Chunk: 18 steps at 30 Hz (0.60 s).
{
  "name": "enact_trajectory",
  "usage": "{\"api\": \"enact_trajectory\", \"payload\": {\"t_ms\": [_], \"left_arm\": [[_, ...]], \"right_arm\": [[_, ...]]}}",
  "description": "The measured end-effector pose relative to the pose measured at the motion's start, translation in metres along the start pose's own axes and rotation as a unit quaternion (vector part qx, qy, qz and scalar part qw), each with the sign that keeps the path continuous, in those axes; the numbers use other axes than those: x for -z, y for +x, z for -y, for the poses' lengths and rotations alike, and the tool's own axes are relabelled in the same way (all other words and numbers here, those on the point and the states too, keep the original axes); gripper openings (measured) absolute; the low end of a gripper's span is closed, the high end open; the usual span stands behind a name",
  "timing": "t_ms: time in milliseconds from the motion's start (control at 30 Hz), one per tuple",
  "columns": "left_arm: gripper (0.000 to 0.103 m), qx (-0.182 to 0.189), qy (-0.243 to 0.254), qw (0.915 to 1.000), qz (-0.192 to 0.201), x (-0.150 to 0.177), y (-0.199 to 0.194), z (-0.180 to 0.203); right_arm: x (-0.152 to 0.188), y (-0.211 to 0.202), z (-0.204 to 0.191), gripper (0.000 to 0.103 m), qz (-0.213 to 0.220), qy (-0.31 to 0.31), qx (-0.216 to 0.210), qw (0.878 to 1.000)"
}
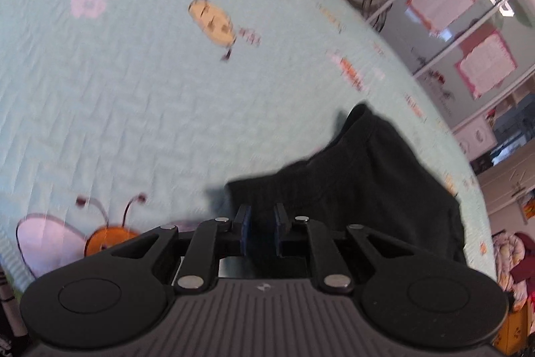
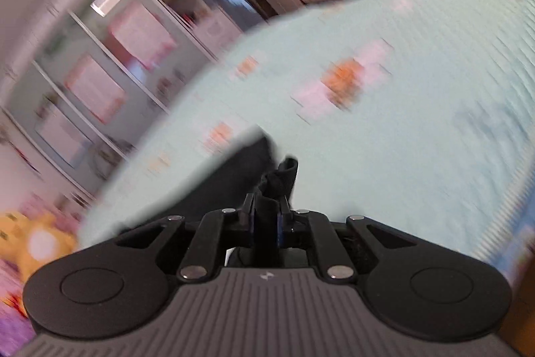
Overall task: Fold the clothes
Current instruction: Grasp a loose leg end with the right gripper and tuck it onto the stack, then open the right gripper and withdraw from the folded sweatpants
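Overhead, left gripper (image 1: 261, 223) clenched on black garment (image 1: 367, 163), right gripper (image 2: 266, 216) pinching its bunched edge, bedspread (image 1: 117, 106) bare beyond.

I am holding my left gripper (image 1: 261, 225) low and level, its two fingers standing a narrow gap apart with dark cloth lying between and beneath them; whether the pads are actually pinching it I cannot tell. I am tilting my right gripper (image 2: 266, 218) sharply, and its fingers are pressing together on a bunched fold of dark cloth (image 2: 277, 179) that pokes up past the tips.
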State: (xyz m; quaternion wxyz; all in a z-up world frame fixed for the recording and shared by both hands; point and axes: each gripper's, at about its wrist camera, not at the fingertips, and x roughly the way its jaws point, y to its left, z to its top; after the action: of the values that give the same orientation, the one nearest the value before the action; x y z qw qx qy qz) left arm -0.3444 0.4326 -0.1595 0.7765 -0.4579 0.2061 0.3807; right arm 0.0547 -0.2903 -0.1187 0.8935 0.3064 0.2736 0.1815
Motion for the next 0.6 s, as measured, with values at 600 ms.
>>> {"api": "enact_trajectory", "payload": {"t_ms": [600], "left_arm": [[0.027, 0.004, -0.007, 0.9987, -0.051, 0.037, 0.003, -0.022]], "right_arm": [[-0.035, 0.013, 0.005, 0.008, 0.012, -0.037, 0.01, 0.999]]}}
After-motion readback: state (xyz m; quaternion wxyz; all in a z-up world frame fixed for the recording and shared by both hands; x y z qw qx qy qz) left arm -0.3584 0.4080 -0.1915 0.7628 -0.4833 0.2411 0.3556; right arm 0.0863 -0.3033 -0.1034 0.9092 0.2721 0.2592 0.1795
